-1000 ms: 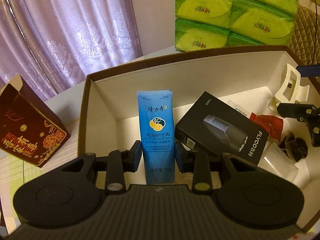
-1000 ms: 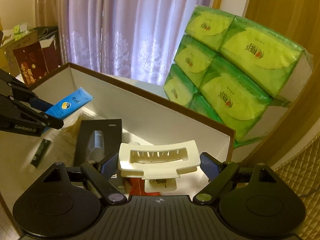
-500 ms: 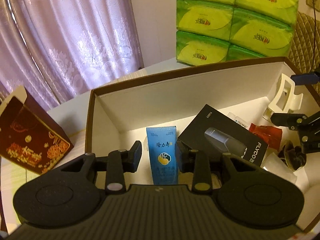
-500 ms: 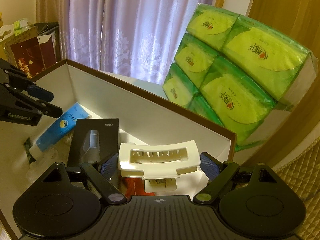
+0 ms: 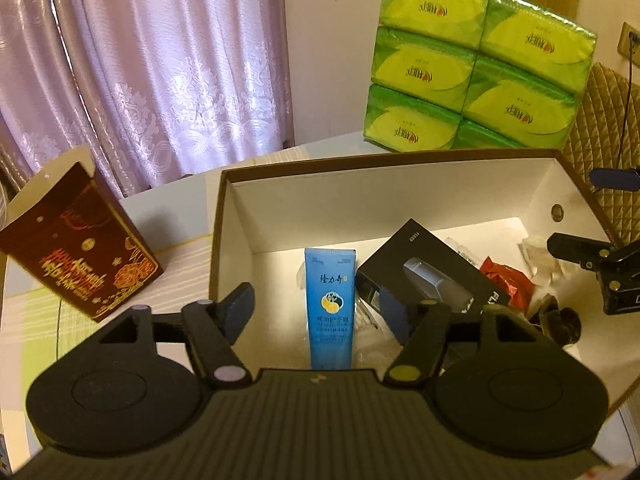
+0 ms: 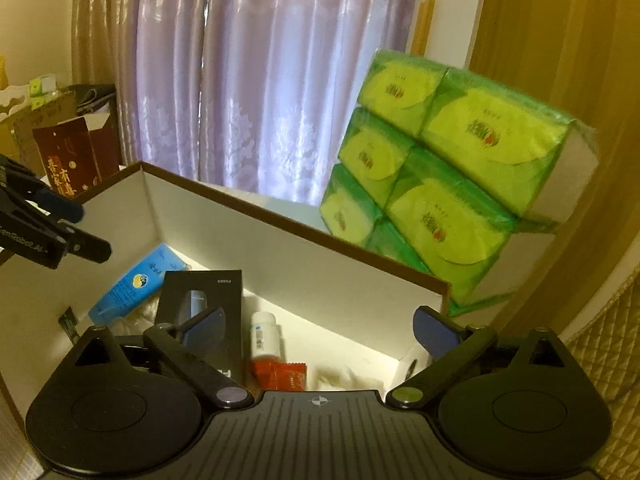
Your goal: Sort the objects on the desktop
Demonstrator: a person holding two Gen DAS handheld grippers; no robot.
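Spread wide and gripping nothing on both the left gripper (image 5: 318,312) and the right gripper (image 6: 320,326), each held above the open cardboard box (image 5: 384,196), pointing down into it at a slant

Lying flat on the white box floor: blue hand-cream tube (image 5: 330,308), glossy plastic, crimped flat end toward 12 o'clock in the left wrist view, framed between the parted left fingers but untouched. Leaning against its 3 o'clock side, a matte black rectangular carton (image 5: 436,276) printed with a grey device. Further toward 3 o'clock, crinkled red foil sachets (image 5: 506,282); in the right wrist view, a small white bottle (image 6: 264,334) just above them

Outside the box: at 9 o'clock in the left wrist view, a dark red gift carton (image 5: 76,260) with gold print, top flap open; at 1 o'clock, stacked green plastic-wrapped tissue packs (image 5: 476,84); at 11 o'clock, lilac patterned curtains (image 5: 160,72) in soft folds
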